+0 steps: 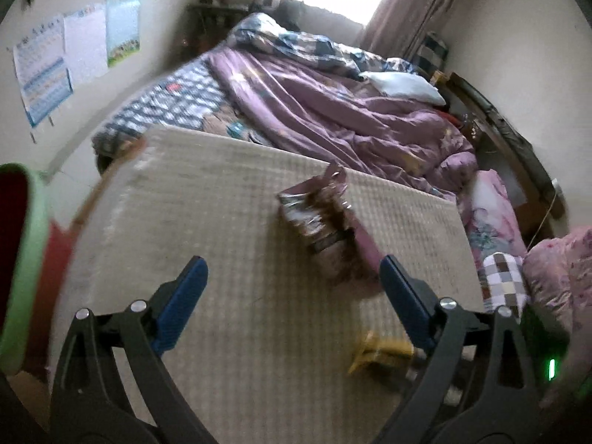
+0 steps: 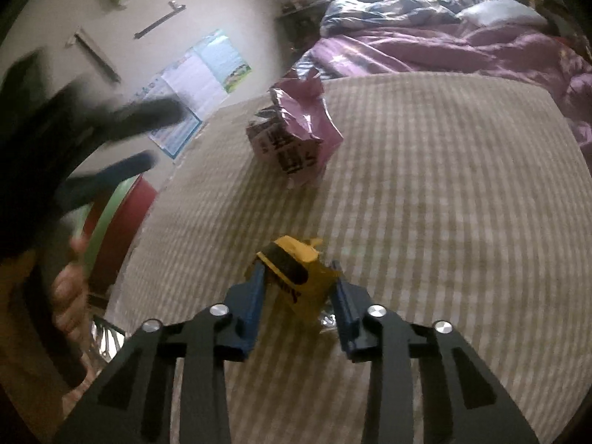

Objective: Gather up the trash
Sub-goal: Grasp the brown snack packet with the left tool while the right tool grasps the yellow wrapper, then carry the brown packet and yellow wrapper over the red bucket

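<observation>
yellow wrapper [image 2: 296,277]: pinched in right gripper [image 2: 299,292]. pink snack bag [image 1: 325,222]: ahead of spread, empty left gripper [image 1: 292,281], nearer it.

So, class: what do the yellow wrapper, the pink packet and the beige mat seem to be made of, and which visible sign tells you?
Yellow wrapper: probably thin printed plastic film; it crumples between the right tool.
Pink packet: likely foil-lined plastic; glossy, creased, with a silvery inner face.
Beige mat: seemingly woven or quilted fabric; matte, with a ribbed grid pattern.
</observation>
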